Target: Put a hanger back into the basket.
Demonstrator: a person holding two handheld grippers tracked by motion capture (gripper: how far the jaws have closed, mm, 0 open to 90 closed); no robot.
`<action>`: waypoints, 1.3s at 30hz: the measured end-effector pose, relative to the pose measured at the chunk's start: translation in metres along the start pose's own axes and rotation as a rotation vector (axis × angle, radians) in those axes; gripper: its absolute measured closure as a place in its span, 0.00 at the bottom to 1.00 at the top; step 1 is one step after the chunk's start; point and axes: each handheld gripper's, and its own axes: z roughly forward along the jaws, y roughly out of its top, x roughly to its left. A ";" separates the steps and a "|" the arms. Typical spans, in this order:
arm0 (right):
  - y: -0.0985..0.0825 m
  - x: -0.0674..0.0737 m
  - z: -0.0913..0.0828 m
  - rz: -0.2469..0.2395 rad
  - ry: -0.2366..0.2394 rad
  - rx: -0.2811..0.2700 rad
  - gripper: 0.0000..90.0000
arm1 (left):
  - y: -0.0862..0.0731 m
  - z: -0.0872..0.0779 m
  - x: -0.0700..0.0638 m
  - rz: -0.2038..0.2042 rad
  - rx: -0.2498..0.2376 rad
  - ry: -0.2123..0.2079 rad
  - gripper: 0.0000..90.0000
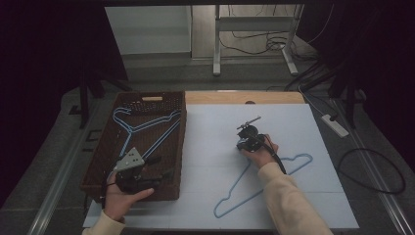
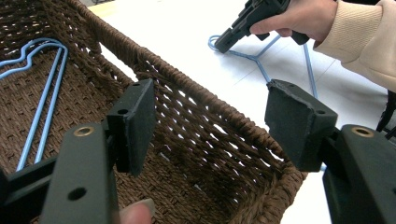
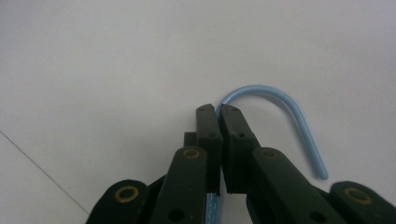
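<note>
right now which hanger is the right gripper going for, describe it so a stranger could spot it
Start at the white table top, to the right of the brown woven basket. A single light blue wire hanger lies flat there, and the right gripper is shut on its neck just below the hook. The other blue hangers all lie inside the basket; this one lies alone on the table.

This looks like a lab or test room set up for recording. A table [image 1: 254, 97] covered with a plain white sheet [image 1: 293, 127] stands among dark curtains [image 1: 44, 54]. Loose black cables [image 1: 264, 44] run across the grey floor [image 1: 58, 147] near a metal stand [image 1: 218, 44], and a white power strip [image 1: 335, 125] lies beside the table. A pale board [image 1: 147, 29] leans at the back.
</note>
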 end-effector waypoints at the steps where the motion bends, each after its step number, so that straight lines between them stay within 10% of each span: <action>1: -0.001 0.000 -0.001 0.002 0.000 -0.006 0.97 | 0.000 0.000 0.000 0.000 0.000 0.001 0.39; 20: -0.026 0.008 -0.064 -0.042 0.053 -0.255 0.97 | 0.003 -0.001 -0.003 0.001 -0.004 0.007 0.38; 39: -0.029 0.008 -0.078 -0.040 0.046 -0.312 0.97 | 0.022 0.025 -0.032 0.024 0.024 -0.084 0.38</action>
